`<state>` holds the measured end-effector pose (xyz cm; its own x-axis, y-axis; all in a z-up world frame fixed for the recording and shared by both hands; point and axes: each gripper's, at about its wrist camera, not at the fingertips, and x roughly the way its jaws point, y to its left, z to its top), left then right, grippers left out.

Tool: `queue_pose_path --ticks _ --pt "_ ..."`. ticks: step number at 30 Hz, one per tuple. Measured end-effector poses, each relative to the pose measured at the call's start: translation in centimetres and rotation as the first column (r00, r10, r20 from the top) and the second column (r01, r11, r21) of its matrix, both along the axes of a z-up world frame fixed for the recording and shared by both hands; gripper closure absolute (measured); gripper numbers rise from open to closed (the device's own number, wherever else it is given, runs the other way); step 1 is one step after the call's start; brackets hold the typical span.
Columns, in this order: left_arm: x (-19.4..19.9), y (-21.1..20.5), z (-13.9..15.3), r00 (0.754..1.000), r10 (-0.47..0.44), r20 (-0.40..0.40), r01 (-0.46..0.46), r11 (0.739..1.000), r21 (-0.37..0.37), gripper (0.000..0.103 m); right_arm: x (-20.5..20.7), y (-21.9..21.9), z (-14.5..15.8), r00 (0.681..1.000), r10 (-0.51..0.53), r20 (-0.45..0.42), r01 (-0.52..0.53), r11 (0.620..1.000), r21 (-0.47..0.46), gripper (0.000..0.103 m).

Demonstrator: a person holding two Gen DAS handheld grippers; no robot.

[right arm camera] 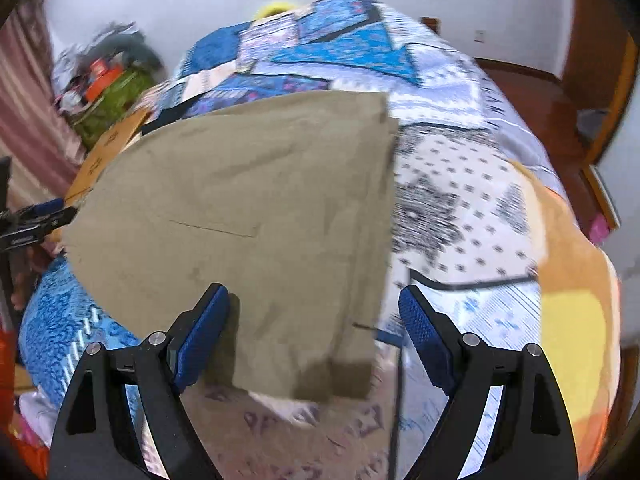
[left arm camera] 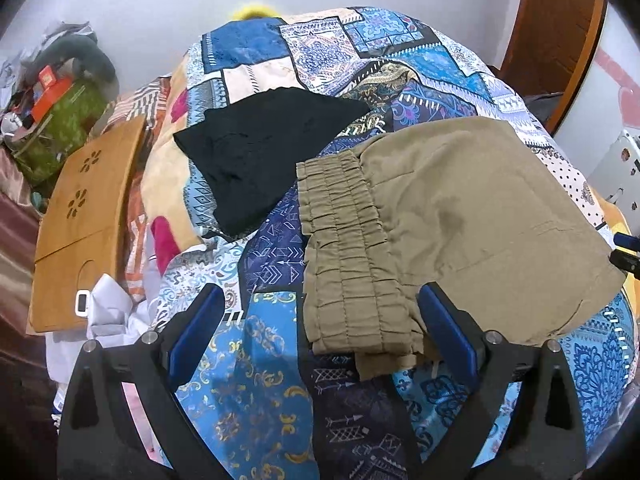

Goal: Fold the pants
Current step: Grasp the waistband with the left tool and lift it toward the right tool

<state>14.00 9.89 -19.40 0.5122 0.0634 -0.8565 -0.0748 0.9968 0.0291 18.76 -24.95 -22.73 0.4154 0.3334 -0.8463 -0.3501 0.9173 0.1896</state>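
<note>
Khaki pants (left arm camera: 460, 216) lie folded flat on the patchwork bedspread (left arm camera: 272, 392), their gathered elastic waistband (left arm camera: 344, 256) toward the left. My left gripper (left arm camera: 320, 320) hovers over the waistband's near corner, jaws wide apart, nothing pinched between the blue pads. In the right wrist view the same pants (right arm camera: 256, 208) fill the middle, and my right gripper (right arm camera: 314, 312) stands open above their near right corner, the pads clear of the cloth. The tip of the right gripper (left arm camera: 626, 252) shows at the right edge of the left view; the left gripper (right arm camera: 38, 218) appears at the far left of the right view.
A black garment (left arm camera: 260, 152) lies on the bed beyond the waistband. A wooden lap tray (left arm camera: 80, 224) leans at the bed's left side, with a cluttered pile (left arm camera: 60, 104) behind it. A white wall stands at the back and a wooden door (left arm camera: 560, 28) at the right.
</note>
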Motion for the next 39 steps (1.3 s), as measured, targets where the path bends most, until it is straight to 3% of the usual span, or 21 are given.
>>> queue_pose_path --ticks 4,9,12,16,20,23,27,30,32,37,39 --pt "-1.0 0.5 2.0 0.998 0.05 0.04 -0.049 0.999 -0.02 0.005 -0.9 0.1 1.7 0.999 -0.001 0.044 0.001 1.0 -0.02 0.018" --pt "-1.9 1.4 4.0 0.99 0.12 0.067 -0.104 0.972 -0.213 0.005 -1.7 2.6 4.9 0.989 0.056 0.14 -0.06 0.998 0.024 0.018" --pt "-2.2 1.3 4.1 0.99 0.134 0.053 -0.114 0.95 -0.289 0.005 -2.0 5.4 6.4 0.974 0.12 0.19 -0.133 0.99 0.055 0.018" --pt "-2.6 0.4 2.9 0.994 0.113 -0.003 -0.106 0.92 -0.376 0.005 -2.0 9.4 6.3 0.954 0.206 0.218 -0.225 0.972 0.065 0.018" --pt "-2.9 -0.8 1.3 0.996 0.062 -0.061 -0.082 0.9 -0.428 0.005 -1.0 11.8 4.1 0.954 0.244 0.177 -0.257 0.965 0.056 0.018" --pt "-3.0 -1.4 0.0 0.994 0.022 -0.109 -0.075 0.859 -0.506 0.005 -0.4 12.2 1.8 0.962 0.254 0.101 -0.26 0.965 0.045 0.019" --pt "-2.5 -1.5 -1.0 0.991 0.009 -0.134 -0.081 0.833 -0.548 0.005 -0.6 11.2 0.5 0.963 0.263 0.053 -0.266 0.962 0.064 0.019" --pt "-1.6 -0.9 -2.0 0.986 0.016 -0.168 -0.121 0.762 -0.636 0.005 -1.1 10.9 0.6 0.961 0.269 0.063 -0.274 0.959 0.07 0.019" --pt "-0.7 -0.5 -2.4 0.983 0.031 -0.18 -0.144 0.743 -0.654 0.004 -1.3 10.7 0.4 0.961 0.268 0.069 -0.273 0.959 0.079 0.019" --pt "1.7 -0.3 -2.7 0.977 0.073 -0.199 -0.186 0.75 -0.635 0.006 -1.3 10.7 0.3 0.962 0.264 0.064 -0.269 0.957 0.103 0.018" --pt "2.2 -0.1 -2.5 0.971 0.13 -0.199 -0.224 0.782 -0.582 0.023 -1.2 10.7 0.3 0.963 0.264 0.064 -0.269 0.957 0.108 0.018"
